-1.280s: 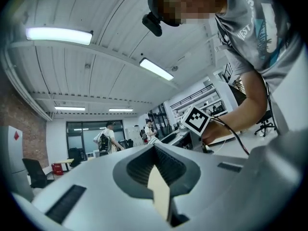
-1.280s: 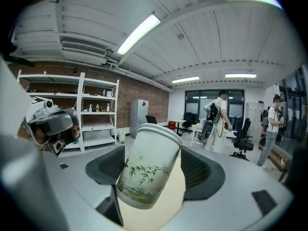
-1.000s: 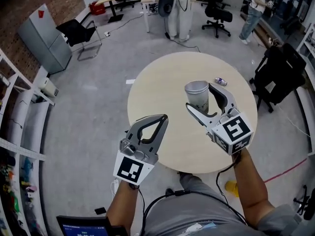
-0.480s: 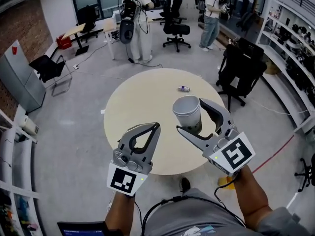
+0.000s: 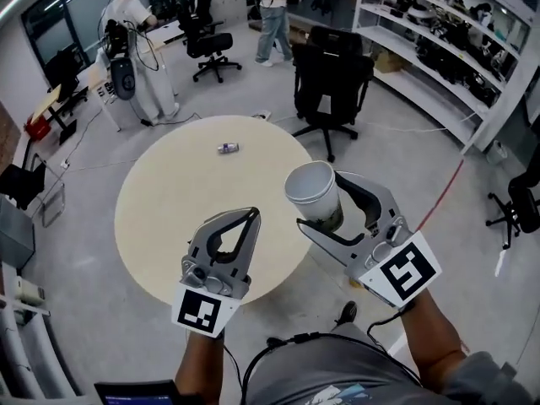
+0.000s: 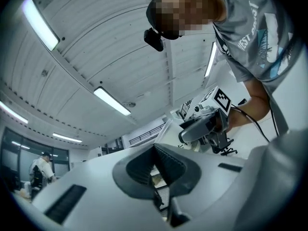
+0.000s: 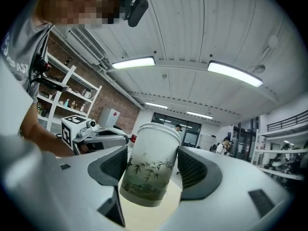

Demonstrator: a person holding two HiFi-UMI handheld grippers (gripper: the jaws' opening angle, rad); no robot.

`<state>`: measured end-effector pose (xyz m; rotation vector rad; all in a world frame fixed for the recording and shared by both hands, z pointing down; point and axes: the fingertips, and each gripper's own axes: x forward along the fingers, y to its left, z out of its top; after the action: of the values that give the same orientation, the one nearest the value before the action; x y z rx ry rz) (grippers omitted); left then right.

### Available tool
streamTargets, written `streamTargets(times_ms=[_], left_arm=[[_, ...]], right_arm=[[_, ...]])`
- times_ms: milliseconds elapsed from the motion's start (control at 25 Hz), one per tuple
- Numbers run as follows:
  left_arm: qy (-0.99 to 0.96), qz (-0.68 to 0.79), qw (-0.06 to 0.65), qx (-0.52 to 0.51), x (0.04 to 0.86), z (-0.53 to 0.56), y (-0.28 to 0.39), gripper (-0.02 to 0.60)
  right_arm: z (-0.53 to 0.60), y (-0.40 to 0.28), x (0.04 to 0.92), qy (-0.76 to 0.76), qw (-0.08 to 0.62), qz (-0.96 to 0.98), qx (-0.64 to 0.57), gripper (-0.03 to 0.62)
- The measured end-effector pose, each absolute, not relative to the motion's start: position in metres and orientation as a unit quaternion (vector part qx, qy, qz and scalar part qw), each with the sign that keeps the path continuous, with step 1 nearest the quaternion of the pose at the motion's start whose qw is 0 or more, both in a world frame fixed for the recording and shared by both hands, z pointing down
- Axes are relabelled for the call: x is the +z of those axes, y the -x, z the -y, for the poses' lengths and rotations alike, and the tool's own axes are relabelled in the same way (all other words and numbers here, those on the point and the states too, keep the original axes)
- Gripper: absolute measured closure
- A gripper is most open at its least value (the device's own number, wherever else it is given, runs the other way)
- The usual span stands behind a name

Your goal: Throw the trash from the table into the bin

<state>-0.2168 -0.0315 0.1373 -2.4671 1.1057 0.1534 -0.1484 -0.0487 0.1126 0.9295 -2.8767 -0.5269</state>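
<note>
Gripping a white paper cup with a green bamboo print (image 5: 310,188), the right hand-held gripper (image 5: 316,198) has one pad on each side of the cup's wall. Its jaws have just been closing with the cup between them. The cup is held upright in the air and shows against the right edge of the table. Its mouth faces up and the inside looks pale; whether anything is in it I cannot tell. Just left of it, the left hand-held gripper (image 5: 251,216) has its jaws closed together with nothing between them.

Beyond both lies the round pale wooden table (image 5: 169,209), standing on a grey concrete floor (image 5: 396,142). Near the table's far edge, well apart from the cup, lies a small silver and purple piece of trash (image 5: 228,148), too small to make out further.

Past the table stands a black office chair (image 5: 331,78). A red line (image 5: 439,197) crosses the floor at the right. White shelves (image 5: 439,49) loaded with gear run along the right wall. Farther back, a person in white (image 5: 135,32) stands at the left and another person (image 5: 274,7) stands near the desks.
</note>
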Motion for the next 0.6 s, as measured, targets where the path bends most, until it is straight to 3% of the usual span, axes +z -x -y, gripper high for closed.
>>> streamTargets(times_ms=[280,600], left_arm=[[0.939,-0.296,0.164,0.058,0.177,0.099,0.033,0.538],[0.978,-0.186,0.096,0.009,0.277,0.151,-0.173,0.538]], right_arm=[[0.101,-0.040,0.152,-0.399,0.057,0.906,-0.133,0.258],[0.141,-0.237,0.271,-0.481,0.108,0.869,-0.035,0.258]])
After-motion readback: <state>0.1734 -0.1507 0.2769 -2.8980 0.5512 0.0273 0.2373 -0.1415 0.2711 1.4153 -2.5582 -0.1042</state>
